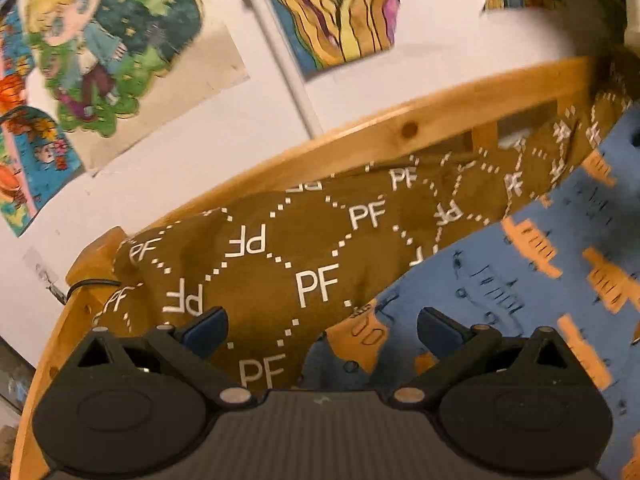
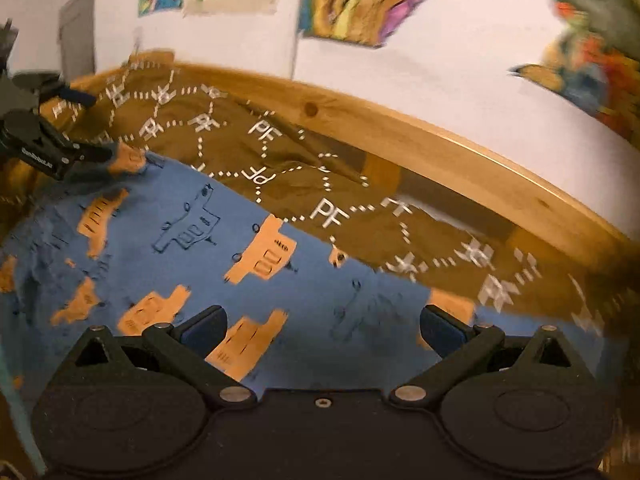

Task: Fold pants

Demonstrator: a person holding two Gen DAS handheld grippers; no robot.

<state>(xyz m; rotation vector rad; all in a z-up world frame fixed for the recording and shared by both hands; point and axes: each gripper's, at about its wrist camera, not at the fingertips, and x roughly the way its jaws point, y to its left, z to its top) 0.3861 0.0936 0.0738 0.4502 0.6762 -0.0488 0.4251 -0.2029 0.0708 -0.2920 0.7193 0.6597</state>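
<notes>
Blue pants (image 1: 492,280) printed with orange trucks lie spread flat on a brown bedcover (image 1: 276,276) marked "PF". My left gripper (image 1: 322,332) is open over the pants' edge, where blue cloth meets brown. The right wrist view shows the same pants (image 2: 320,280) filling the foreground, and my right gripper (image 2: 322,332) hangs open just above them with nothing between its fingers. In that view the left gripper (image 2: 90,126) shows at the far left, open, with its lower finger at an orange-printed corner of the pants.
A wooden bed rail (image 1: 400,128) runs along the far side of the bedcover (image 2: 304,148), close to a white wall. Colourful posters (image 1: 100,40) hang on the wall, and a white pipe (image 1: 280,52) runs down it. Both views are motion-blurred.
</notes>
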